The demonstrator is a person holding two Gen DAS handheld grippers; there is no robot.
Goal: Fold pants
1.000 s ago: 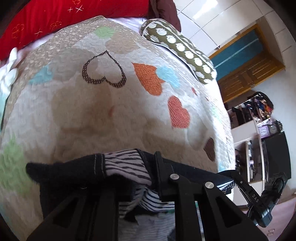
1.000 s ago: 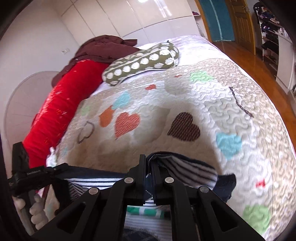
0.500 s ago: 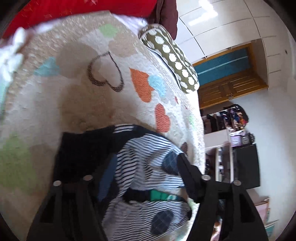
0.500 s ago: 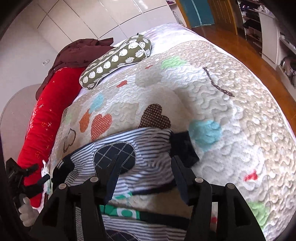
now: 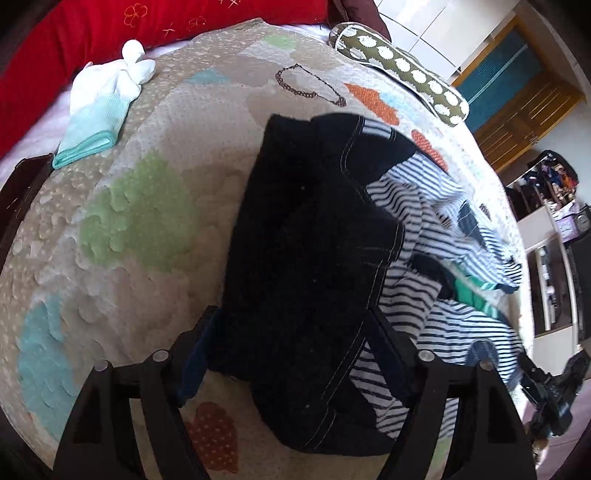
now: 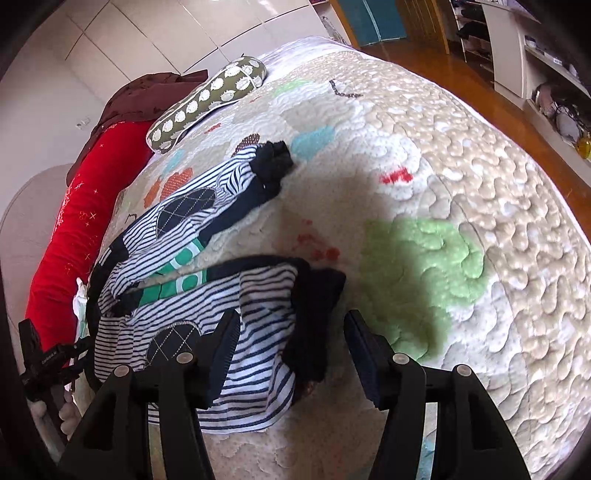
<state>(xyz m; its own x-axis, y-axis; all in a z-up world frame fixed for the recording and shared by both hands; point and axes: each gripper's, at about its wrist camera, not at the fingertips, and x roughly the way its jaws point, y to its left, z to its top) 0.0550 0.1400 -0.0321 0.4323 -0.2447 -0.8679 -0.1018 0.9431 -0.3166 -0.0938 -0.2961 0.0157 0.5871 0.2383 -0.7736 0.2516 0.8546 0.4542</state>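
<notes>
Left wrist view: my left gripper point(image 5: 291, 347) hangs low over the near edge of the bed point(image 5: 140, 206), tilted down, its fingers point(image 5: 194, 363) spread wide and holding nothing. The dark waist end of the pants point(image 5: 310, 258) lies on the quilt between and just past them; I cannot tell whether the pads touch the cloth. Beyond the dark panel, the striped legs run off toward the bed's right edge. Farther on, near the bed's far left corner, a folded white-and-mint cloth point(image 5: 99, 110) lies well apart from the pants, and a red bolster point(image 5: 147, 26) runs along the far edge beside a spotted green pillow point(image 5: 402, 70).

In the right wrist view, my right gripper point(image 6: 288, 343) also points down at the quilt, fingers point(image 6: 360, 345) parted and empty, straddling the dark cuff of the nearer striped leg point(image 6: 258, 328). The other leg stretches away toward the pillow. My left gripper shows at the bed's left edge.
</notes>
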